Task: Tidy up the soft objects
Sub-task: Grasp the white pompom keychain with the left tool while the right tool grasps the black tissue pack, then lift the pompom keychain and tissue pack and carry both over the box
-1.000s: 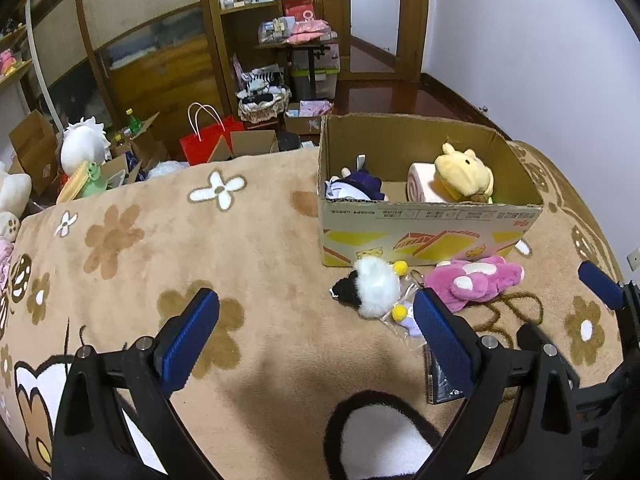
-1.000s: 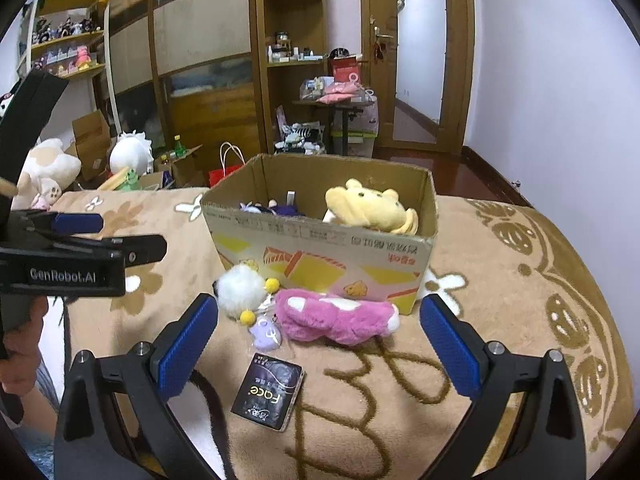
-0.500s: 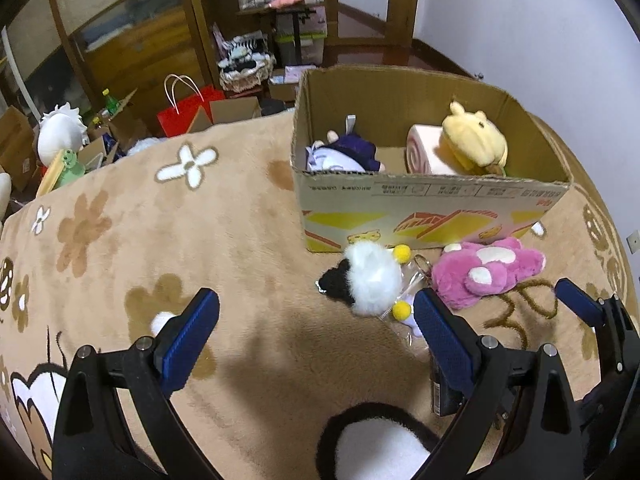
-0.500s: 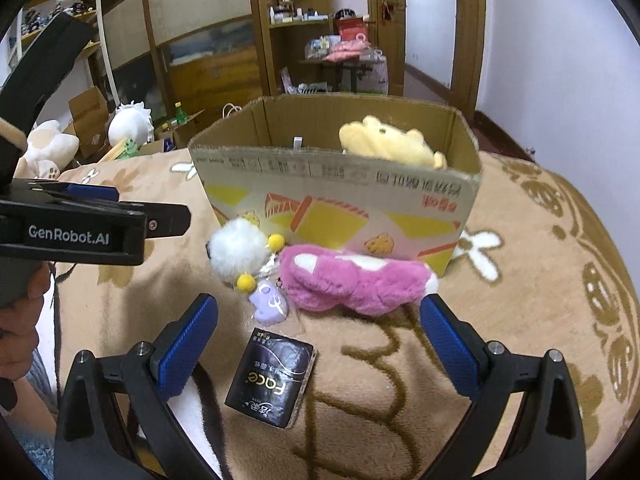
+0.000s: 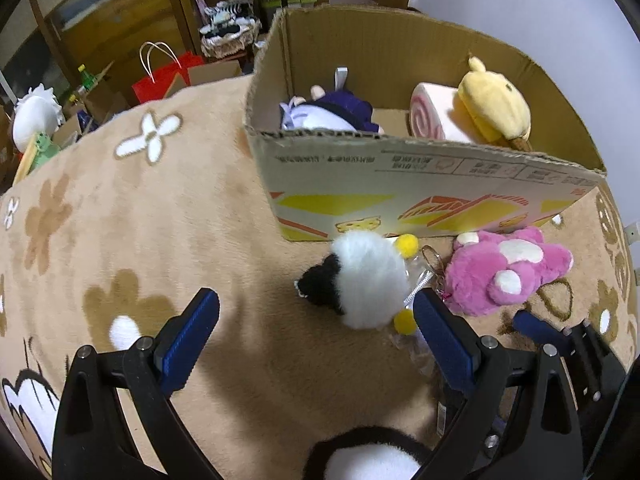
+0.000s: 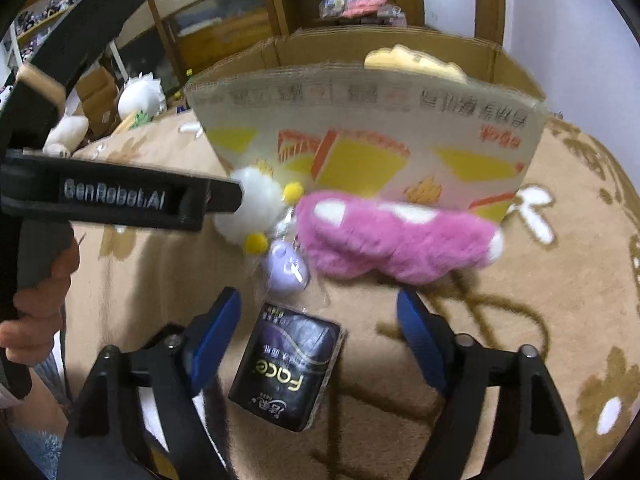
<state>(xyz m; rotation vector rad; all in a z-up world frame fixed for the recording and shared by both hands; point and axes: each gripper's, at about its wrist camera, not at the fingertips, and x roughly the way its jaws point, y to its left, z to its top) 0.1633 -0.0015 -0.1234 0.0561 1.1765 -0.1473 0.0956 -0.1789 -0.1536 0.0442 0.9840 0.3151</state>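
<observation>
Left-wrist view: the left tongs (image 5: 316,338) hang wide open and empty over a tan flowered blanket (image 5: 140,220), their blue pads well apart. Just ahead of the right-hand pad lies a white-and-black fluffy toy (image 5: 360,280) with yellow pompoms, touching the pad's tip or nearly so. Beyond it and to the right sits a pink plush (image 5: 504,272), close against the front wall of a cardboard box (image 5: 400,176). Inside the box rest a yellow plush (image 5: 496,108), a pink roll cushion (image 5: 432,116) and a doll in purple (image 5: 332,114).

Right-wrist view, blurred: the right tongs (image 6: 318,328) have just been closing partway yet stand open, gripping nothing. Between their pads, nearer the left one, lies a dark packet (image 6: 288,368) marked "Face". Ahead of the pads are a small lilac charm (image 6: 286,268), the fluffy toy (image 6: 252,208) and the pink plush (image 6: 396,240), all in front of the box (image 6: 360,120). A hand (image 6: 36,300) at far left holds the other tool.
</observation>
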